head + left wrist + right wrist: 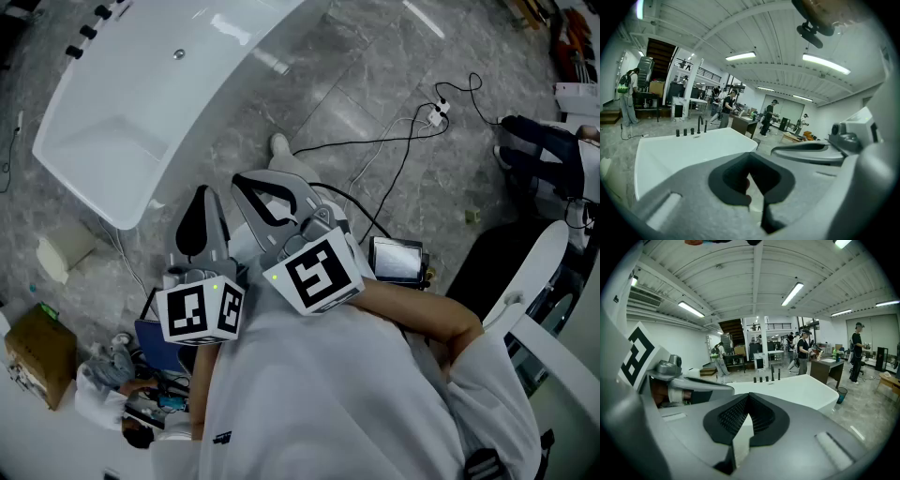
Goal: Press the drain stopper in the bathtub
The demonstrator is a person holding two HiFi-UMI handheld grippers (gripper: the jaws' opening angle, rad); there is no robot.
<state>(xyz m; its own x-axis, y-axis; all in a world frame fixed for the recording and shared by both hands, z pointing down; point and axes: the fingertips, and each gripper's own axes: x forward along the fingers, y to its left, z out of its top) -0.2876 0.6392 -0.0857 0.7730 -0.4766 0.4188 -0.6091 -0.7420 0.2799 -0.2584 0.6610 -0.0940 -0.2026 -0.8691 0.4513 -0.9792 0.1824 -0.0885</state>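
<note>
Both tongs were clamped shut and empty: left gripper [751, 174], right gripper [746, 414]. The bathtub [112, 131] sat well ahead, with the drain stopper [178, 54] seemingly at its far end. On that long reach, a tip might skid off the glossy basin.

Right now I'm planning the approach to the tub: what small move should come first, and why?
Probably step toward the bathtub, reaching the right gripper over it: it and the left gripper are shut, empty and close to the body, while the drain stopper sits well beyond them.
</note>
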